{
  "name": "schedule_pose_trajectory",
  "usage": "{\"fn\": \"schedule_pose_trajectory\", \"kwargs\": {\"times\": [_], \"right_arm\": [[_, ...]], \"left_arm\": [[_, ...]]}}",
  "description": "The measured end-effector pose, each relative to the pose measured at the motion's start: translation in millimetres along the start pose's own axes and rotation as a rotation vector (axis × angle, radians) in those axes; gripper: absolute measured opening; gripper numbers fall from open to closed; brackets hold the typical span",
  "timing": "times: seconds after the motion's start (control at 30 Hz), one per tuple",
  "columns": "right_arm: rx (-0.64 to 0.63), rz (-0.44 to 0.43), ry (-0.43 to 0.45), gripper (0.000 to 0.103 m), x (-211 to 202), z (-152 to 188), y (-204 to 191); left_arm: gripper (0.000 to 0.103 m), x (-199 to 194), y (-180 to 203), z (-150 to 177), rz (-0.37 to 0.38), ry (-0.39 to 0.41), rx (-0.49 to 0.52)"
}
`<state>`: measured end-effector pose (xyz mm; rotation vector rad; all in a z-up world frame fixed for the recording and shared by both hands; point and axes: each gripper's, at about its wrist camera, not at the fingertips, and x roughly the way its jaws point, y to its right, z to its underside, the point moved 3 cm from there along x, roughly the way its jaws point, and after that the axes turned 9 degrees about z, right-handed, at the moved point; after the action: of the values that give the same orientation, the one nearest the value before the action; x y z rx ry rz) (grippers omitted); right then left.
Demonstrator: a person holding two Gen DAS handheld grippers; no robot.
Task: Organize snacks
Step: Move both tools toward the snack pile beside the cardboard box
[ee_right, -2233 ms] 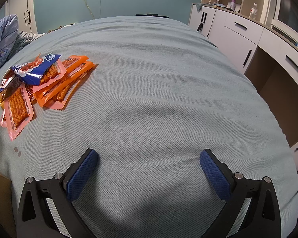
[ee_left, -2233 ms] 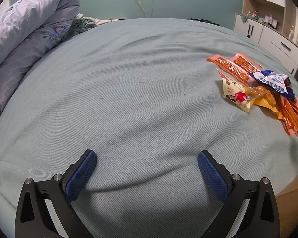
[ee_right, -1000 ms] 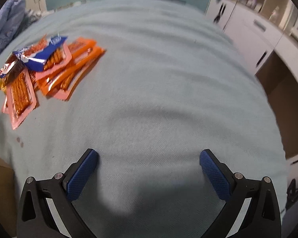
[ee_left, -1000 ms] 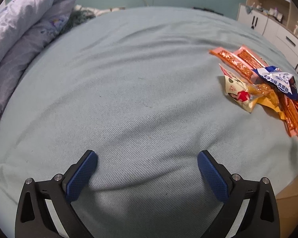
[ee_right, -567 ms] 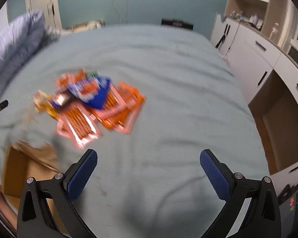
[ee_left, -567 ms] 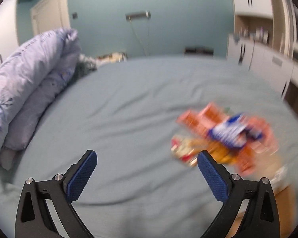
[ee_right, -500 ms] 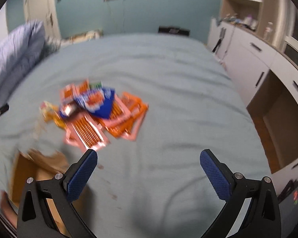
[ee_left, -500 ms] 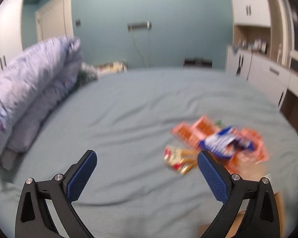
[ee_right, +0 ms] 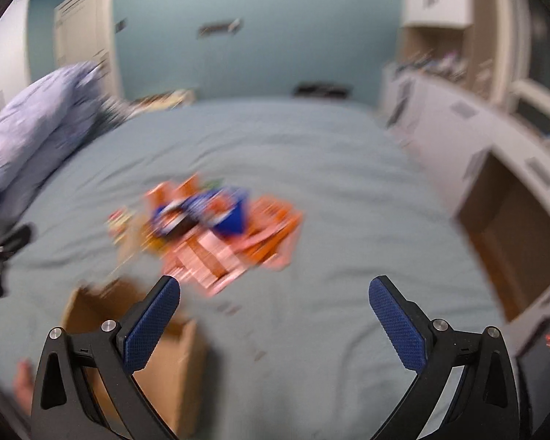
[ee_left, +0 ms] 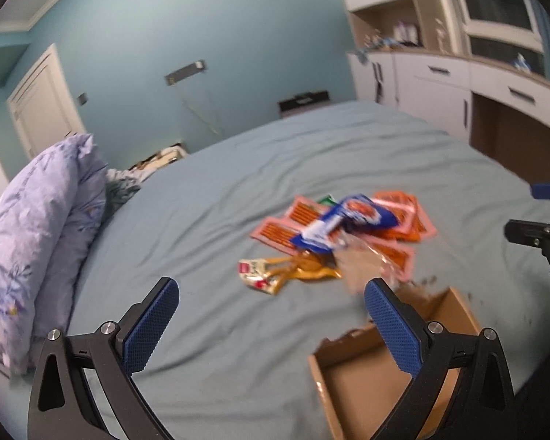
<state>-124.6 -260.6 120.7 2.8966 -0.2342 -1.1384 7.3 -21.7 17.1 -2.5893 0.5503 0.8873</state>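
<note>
A pile of snack packets (ee_left: 344,231) lies on the blue-green bed: orange and pink stick packs, a blue bag (ee_left: 344,220) on top and a yellow packet (ee_left: 275,273) at its left. The pile shows blurred in the right wrist view (ee_right: 216,231). An open cardboard box (ee_left: 381,374) sits on the bed in front of the pile, also in the right wrist view (ee_right: 135,348). My left gripper (ee_left: 271,322) is open and empty, raised above the bed. My right gripper (ee_right: 275,322) is open and empty, also raised.
A rolled lilac duvet (ee_left: 29,242) lies along the bed's left side. White cabinets and a desk (ee_left: 458,91) stand to the right of the bed. The other gripper shows at the right edge of the left view (ee_left: 542,231).
Both grippers have risen from low over the bed and pulled back. The snack pile now sits mid-view and the cardboard box has come into sight. Both stay open.
</note>
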Motion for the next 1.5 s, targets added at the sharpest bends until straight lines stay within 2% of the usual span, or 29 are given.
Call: {"fn": "schedule_pose_trajectory", "kwargs": {"times": [0.1, 0.23, 0.43, 0.8, 1.0, 1.4, 1.5], "right_arm": [[0.012, -0.067, -0.059, 0.103, 7.6, 6.0, -7.7], [-0.006, -0.05, -0.108, 0.103, 23.3, 0.9, -3.8], [-0.022, -0.013, -0.101, 0.103, 24.9, -17.8, -5.4], [-0.117, -0.004, -0.083, 0.103, 22.0, -13.2, -20.3], [-0.123, -0.013, -0.074, 0.103, 21.5, -14.0, -21.1], [-0.123, -0.012, -0.094, 0.103, 29.3, -18.4, -25.5], [-0.095, -0.042, -0.114, 0.103, 36.9, -22.9, -26.0]], "left_arm": [[0.103, 6.1, 10.7, 4.9, 0.007, -0.029, 0.036], [0.103, 15.0, 11.3, 7.8, 0.044, -0.071, 0.009], [0.103, 21.3, 6.5, 11.0, 0.059, -0.102, -0.022], [0.103, 30.4, 6.3, 14.5, 0.085, -0.144, -0.037], [0.103, 29.6, 5.8, 13.3, 0.085, -0.141, -0.034], [0.103, 38.8, -4.7, 15.1, 0.122, -0.188, -0.106], [0.103, 40.8, -7.3, 16.0, 0.125, -0.198, -0.122]]}}
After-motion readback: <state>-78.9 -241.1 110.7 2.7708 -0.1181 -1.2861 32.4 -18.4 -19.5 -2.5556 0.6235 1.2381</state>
